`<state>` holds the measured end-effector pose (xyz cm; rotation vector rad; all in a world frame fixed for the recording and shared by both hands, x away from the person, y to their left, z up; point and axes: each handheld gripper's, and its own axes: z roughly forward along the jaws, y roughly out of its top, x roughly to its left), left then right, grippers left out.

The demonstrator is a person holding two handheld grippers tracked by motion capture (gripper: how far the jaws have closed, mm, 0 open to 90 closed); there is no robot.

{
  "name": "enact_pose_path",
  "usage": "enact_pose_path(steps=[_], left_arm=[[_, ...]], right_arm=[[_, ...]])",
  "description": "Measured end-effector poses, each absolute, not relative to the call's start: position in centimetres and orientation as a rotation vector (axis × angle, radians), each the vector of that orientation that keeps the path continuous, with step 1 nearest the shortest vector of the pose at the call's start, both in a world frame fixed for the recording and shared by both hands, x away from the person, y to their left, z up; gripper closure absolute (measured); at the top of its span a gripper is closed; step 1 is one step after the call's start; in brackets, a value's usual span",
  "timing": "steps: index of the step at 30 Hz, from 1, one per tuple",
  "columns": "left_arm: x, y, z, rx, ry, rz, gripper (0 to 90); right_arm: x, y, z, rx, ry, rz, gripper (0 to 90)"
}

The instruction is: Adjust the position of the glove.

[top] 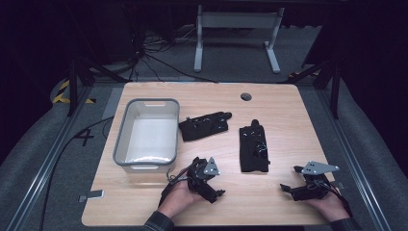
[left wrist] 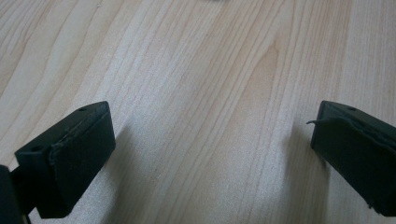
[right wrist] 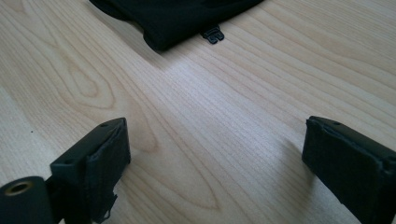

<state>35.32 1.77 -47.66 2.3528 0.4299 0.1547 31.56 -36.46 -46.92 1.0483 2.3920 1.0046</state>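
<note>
a grey plastic bin [top: 146,132] is sitting at the left of the wooden table [top: 279,101], and just right of it a black glove [top: 204,126] is lying flat. nearer the person, the left gripper [top: 217,193] is resting low over the table with its jaws standing wide and nothing but bare wood between them. a second black glove [top: 253,147] is lying right of centre, well ahead of both grippers. the right gripper [top: 288,179] is resting at the table's near right, its jaws spreading wide over bare wood, the second glove's cuff end lying beyond them, apart from both pads.
</note>
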Motion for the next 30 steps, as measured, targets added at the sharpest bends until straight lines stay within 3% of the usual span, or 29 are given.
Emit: enact_pose_path(steps=[6,7,11,16,24,27,30], left_arm=[[35.3,1.7,-47.7,2.35,0.443,0.162,0.0],[35.2,1.7,-47.7,2.35,0.444,0.163,0.0],[35.2,1.6,-47.7,2.348,0.447,0.165,0.0],[35.2,1.6,-47.7,2.35,0.447,0.164,0.0],[35.2,1.6,-47.7,2.35,0.447,0.164,0.0],[35.2,1.6,-47.7,2.35,0.447,0.164,0.0],[35.2,1.6,-47.7,2.35,0.447,0.164,0.0]], right_arm=[[31.7,-36.5,-46.8,1.038,2.407,1.005,11.9],[31.8,-36.4,-46.5,1.029,2.422,1.004,17.5],[31.7,-36.2,-46.0,1.026,2.422,1.004,23.2],[31.6,-36.0,-44.9,1.024,2.393,1.069,39.9],[32.9,-34.6,-44.1,0.995,2.46,1.108,80.6],[33.0,-34.1,-44.0,0.983,2.478,1.117,89.4],[33.3,-33.8,-43.8,0.98,2.477,1.127,90.0]])
